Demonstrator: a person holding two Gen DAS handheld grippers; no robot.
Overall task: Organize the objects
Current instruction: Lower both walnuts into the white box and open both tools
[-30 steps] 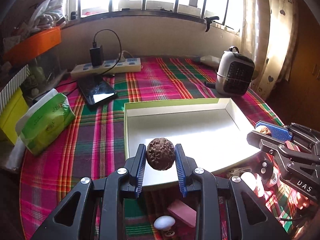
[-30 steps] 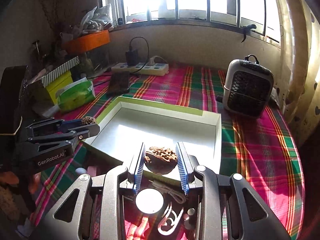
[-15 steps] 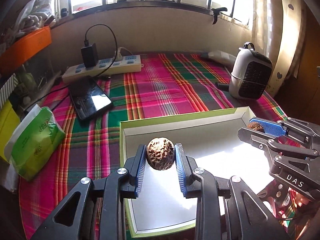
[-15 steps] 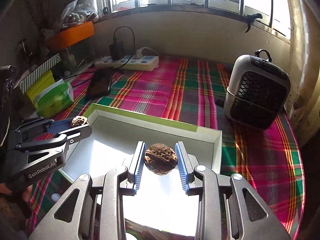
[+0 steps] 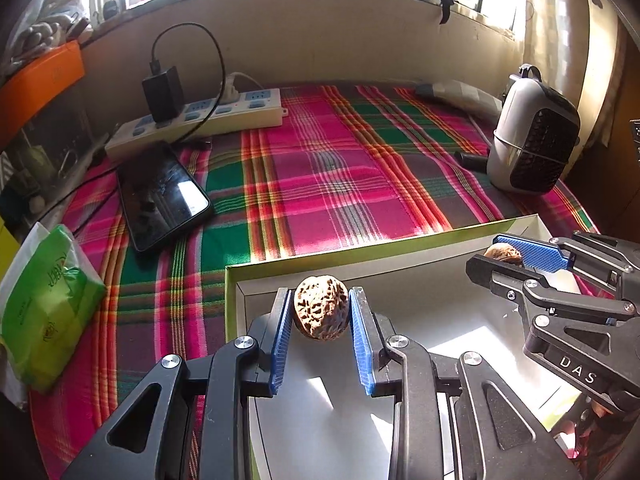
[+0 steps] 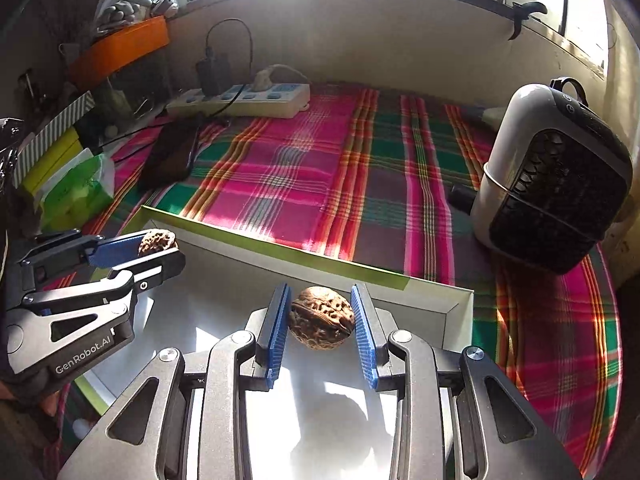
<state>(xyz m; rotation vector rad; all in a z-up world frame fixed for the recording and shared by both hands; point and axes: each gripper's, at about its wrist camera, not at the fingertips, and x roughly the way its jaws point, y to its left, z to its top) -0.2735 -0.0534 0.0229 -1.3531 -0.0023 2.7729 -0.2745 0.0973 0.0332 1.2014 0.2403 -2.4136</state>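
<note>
My left gripper [image 5: 320, 312] is shut on a round brown walnut [image 5: 321, 307] and holds it over the near left part of a shallow white box with a green rim [image 5: 304, 263]. My right gripper [image 6: 322, 316] is shut on a second, flatter walnut [image 6: 322, 317] over the same box [image 6: 280, 254], near its far wall. Each gripper shows in the other's view: the right one [image 5: 516, 256] at the box's right side, the left one [image 6: 156, 246] at its left corner. The box floor below them is bare.
The plaid cloth [image 5: 340, 176] covers the table. A black phone [image 5: 162, 194], a power strip with charger [image 5: 200, 118] and a green tissue pack [image 5: 44, 308] lie left. A small grey heater [image 6: 554, 176] stands right. Small items lie at the near edge.
Both grippers have moved forward over the box, each carrying its walnut. They now stand deeper above the box floor and nearer its far wall.
</note>
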